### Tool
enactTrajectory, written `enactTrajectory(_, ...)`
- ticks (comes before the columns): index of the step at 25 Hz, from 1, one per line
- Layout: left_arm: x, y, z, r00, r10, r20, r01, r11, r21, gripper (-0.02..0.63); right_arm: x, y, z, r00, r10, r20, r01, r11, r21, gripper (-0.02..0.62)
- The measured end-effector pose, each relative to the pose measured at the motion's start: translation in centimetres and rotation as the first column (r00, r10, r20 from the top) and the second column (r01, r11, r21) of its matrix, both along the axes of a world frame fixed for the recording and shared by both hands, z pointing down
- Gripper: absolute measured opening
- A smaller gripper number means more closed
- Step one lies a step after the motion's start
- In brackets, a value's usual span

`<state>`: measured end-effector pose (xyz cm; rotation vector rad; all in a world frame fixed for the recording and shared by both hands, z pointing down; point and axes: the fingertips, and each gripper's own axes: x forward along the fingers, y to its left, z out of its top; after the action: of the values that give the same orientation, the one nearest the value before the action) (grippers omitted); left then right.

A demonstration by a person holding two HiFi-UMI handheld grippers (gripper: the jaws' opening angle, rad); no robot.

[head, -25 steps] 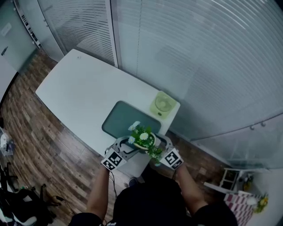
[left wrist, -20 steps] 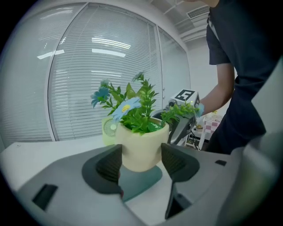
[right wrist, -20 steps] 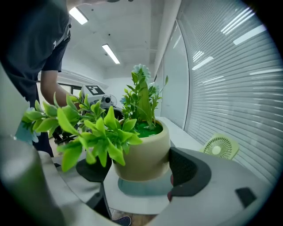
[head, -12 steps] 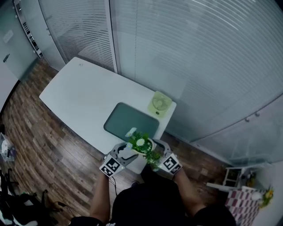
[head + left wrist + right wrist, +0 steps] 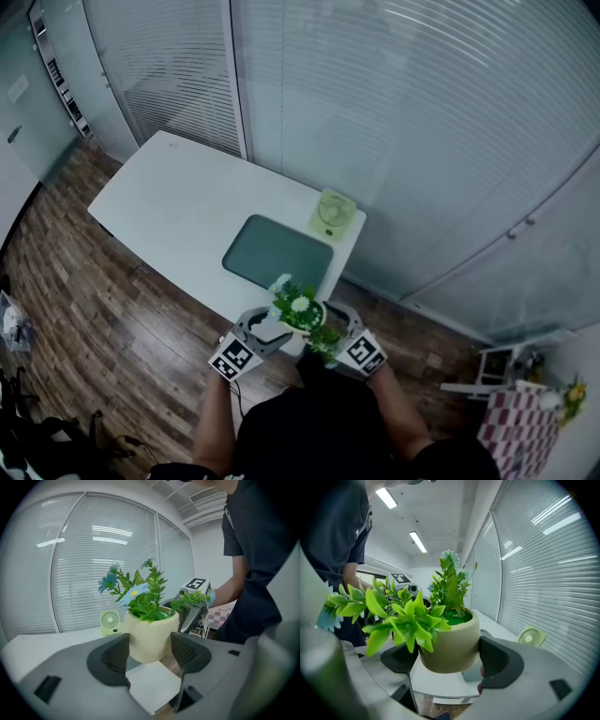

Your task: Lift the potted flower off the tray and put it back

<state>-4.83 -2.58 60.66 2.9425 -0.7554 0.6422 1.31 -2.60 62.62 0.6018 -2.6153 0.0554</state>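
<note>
**Potted flower [image 5: 300,307] is airborne, off the tray [image 5: 272,253], with both grippers on it.**

We have the left hand-held gripper [image 5: 150,656] pinching the cream pot [image 5: 151,637] low on its sides. The right hand-held gripper [image 5: 450,660] clamps the same pot from the opposite side, pads on the wall below the rim. The pot hangs above the near edge of the desk [image 5: 178,202], close to our body and clear of the dark tray. The small fan [image 5: 330,216] sits at the far corner, well apart. We judge the pot stiff, smooth and probably light, so slip is a bigger risk than weight. The leaves [image 5: 403,616] look soft and give no grip, so we hold the pot wall only. For the return we keep it upright and level between both grips.
</note>
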Motion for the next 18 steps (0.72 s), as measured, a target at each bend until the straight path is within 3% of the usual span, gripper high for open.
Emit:
enactTrajectory(8, 0.3, 4.4, -2.3, 0.999, 0.042, 0.001, -0.042, 0.999, 0.017, 0.268, 0.5, 4.8, -1.7, 0.998, 0.042, 0.037, -0.041, 0.999, -0.023, 0.373)
enactTrajectory(18, 1.3, 8.6, -4.0, 0.997, 0.070, -0.024, -0.069, 0.997, 0.042, 0.268, 1.4, 9.0, -3.4, 0.995, 0.065, 0.070, -0.067, 0.997, 0.027, 0.373)
